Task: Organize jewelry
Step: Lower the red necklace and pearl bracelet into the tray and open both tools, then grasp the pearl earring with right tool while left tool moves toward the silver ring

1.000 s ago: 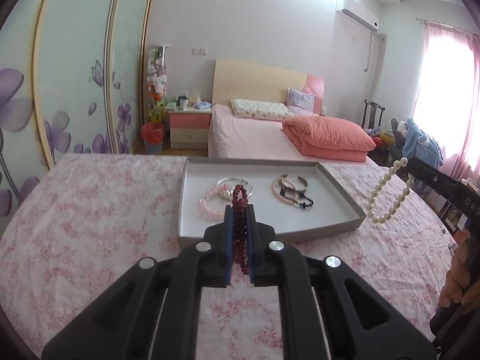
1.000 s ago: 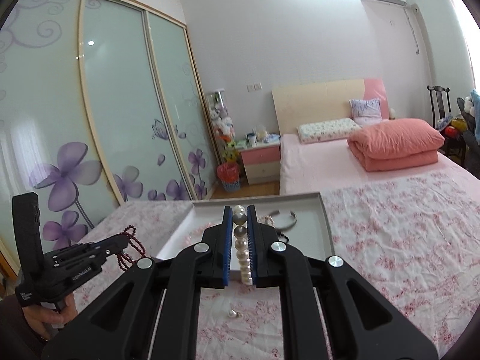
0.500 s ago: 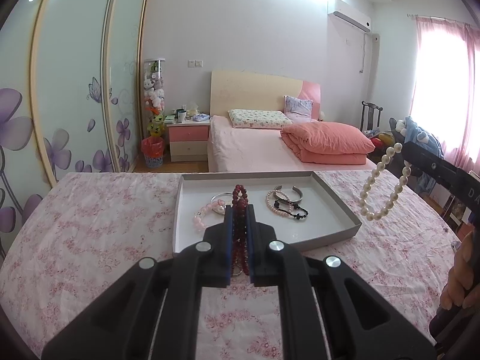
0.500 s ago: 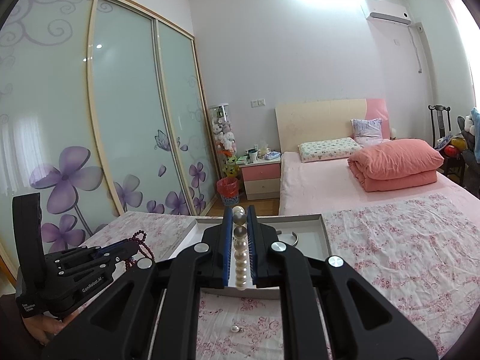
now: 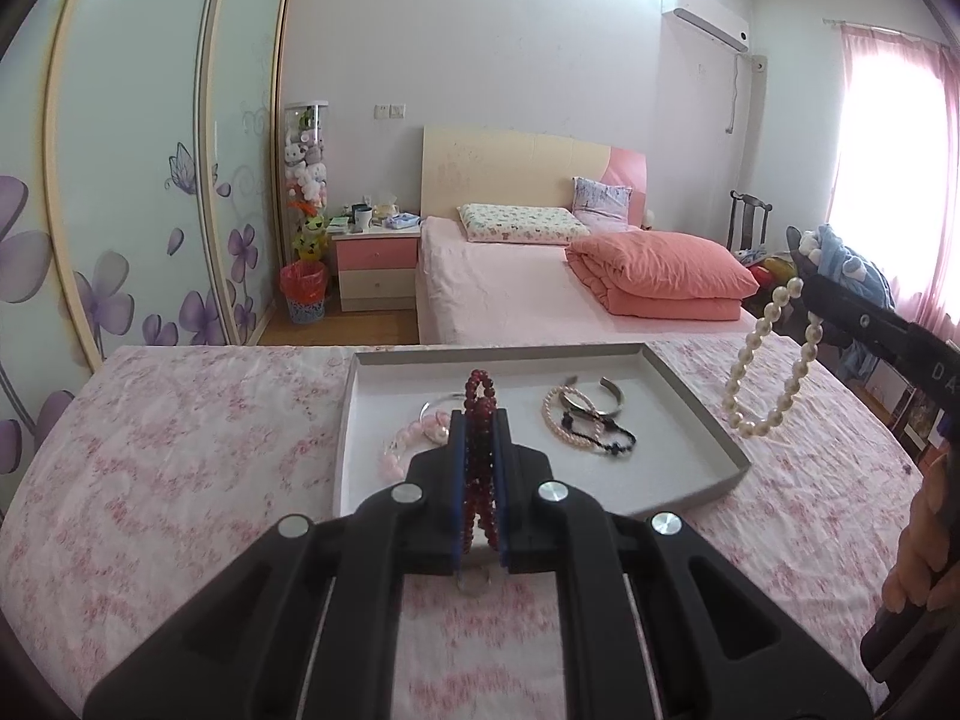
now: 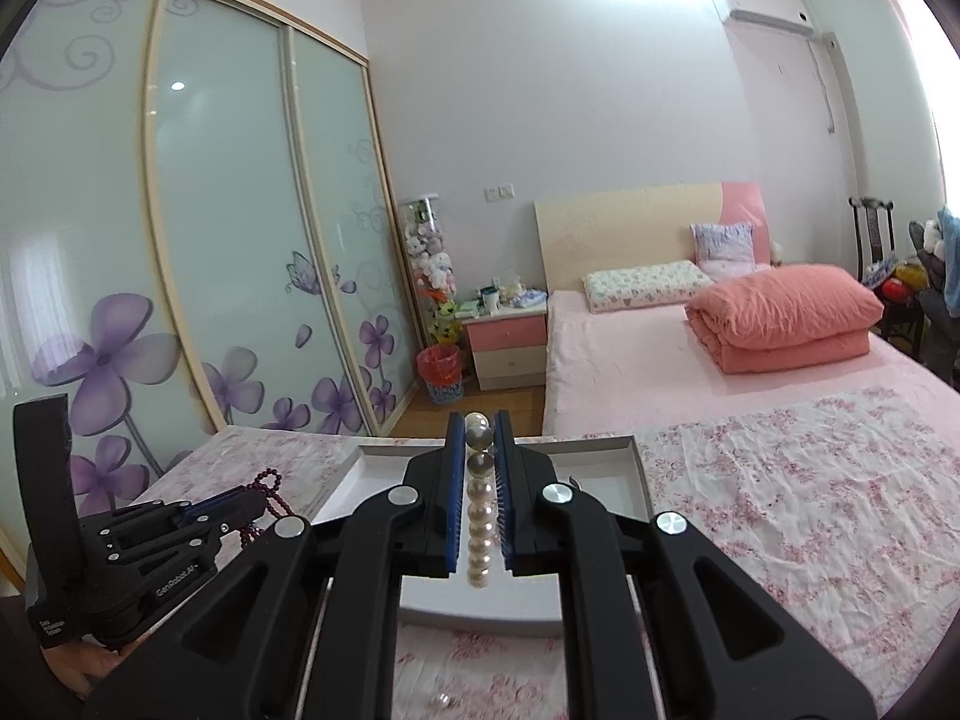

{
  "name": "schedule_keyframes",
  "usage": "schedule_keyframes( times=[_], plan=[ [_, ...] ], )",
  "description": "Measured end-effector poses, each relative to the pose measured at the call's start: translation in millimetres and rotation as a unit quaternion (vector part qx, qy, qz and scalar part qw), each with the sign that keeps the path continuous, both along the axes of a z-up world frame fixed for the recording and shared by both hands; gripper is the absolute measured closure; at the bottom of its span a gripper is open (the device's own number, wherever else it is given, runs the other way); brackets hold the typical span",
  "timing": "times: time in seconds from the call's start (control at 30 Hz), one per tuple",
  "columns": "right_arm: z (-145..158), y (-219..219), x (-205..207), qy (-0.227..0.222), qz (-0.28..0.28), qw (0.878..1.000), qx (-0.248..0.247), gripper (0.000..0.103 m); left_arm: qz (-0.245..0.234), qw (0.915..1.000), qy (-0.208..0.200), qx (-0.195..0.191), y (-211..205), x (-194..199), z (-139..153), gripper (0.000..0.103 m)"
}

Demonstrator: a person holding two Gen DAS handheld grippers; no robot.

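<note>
Both grippers have lifted over the last second. In both wrist views the horizon dropped and the tray (image 5: 696, 396) now sits lower and smaller in frame, so the two pieces are carried up and clear of the surface (image 5: 180, 420), not lowered in.

Left gripper (image 5: 479, 420): jaws pressed together, pinching the dark red bead bracelet (image 5: 480, 396). A loop sticks up above the tips and the rest hangs down between the pads. It hangs over the near edge of the tray.

Right gripper (image 6: 480, 438): also clamped, on the pearl bracelet (image 6: 480, 516). In the left view the strand dangles as an open loop (image 5: 765, 360) off the tray's right side, above the floral cloth.

Already in the tray: pink bead bracelet (image 5: 399, 450) and a silver bangle (image 5: 435, 408) on the left, a pink strand plus cuff bangles (image 5: 585, 399) and a black bead strand (image 5: 600, 438) mid-right. The near-right part of the tray floor is bare.

One small loose bit (image 6: 443, 699) lies on the cloth near the right gripper, maybe an earring or a lone pearl. Too small to tell.

My read: both are mid-transfer, with nothing released yet. Next step is probably dropping each into free tray space. Risk: dangling loops swing and could snag the rim or tangle with pieces already there.
</note>
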State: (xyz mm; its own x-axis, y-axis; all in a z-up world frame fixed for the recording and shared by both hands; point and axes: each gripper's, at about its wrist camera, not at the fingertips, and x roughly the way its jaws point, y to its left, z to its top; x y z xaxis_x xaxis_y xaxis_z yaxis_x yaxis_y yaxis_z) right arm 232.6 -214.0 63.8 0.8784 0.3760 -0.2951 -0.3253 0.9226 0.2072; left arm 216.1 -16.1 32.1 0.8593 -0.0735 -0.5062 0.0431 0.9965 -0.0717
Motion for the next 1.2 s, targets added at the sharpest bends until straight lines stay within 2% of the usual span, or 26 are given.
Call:
schedule_keyframes(
  times=[0.3,0.53,0.57,0.6,0.63,0.67,0.7,0.93,1.2],
  plan=[
    [-30.0,13.6,63.1,0.055,0.004,0.998,-0.009,0.093,-0.001,0.9990,0.041,-0.018,7.7,65.9,-20.6,0.094],
    [-51.2,22.9,100.0,0.096,0.009,0.995,-0.006,0.092,-0.003,0.9977,0.065,-0.020,4.4,102.2,-40.2,0.094],
    [-54.4,23.7,103.2,0.105,0.007,0.994,-0.008,0.092,-0.003,0.9974,0.069,-0.020,4.0,106.7,-42.6,0.092],
    [-58.2,21.5,105.0,0.114,0.005,0.993,-0.003,0.090,-0.003,0.9971,0.072,-0.023,3.5,109.7,-45.1,0.085],
    [-60.1,20.5,105.5,0.120,0.004,0.993,0.002,0.082,-0.004,0.9967,0.076,-0.029,4.6,112.9,-47.3,0.081],
    [-61.9,17.0,104.6,0.123,0.000,0.992,0.007,0.066,-0.003,0.9965,0.076,-0.033,5.2,114.3,-48.0,0.075],
    [-62.8,13.7,102.6,0.123,-0.005,0.992,0.010,0.060,0.000,0.9966,0.075,-0.035,6.7,114.4,-48.3,0.074],
    [-65.3,-6.6,78.1,0.122,-0.009,0.993,0.002,0.058,0.021,0.9964,0.072,-0.039,23.5,102.0,-46.8,0.072],
    [-71.3,2.0,45.0,0.136,0.029,0.990,-0.035,0.058,0.036,0.9962,0.073,-0.030,37.2,70.7,-46.1,0.066]
  ],
)
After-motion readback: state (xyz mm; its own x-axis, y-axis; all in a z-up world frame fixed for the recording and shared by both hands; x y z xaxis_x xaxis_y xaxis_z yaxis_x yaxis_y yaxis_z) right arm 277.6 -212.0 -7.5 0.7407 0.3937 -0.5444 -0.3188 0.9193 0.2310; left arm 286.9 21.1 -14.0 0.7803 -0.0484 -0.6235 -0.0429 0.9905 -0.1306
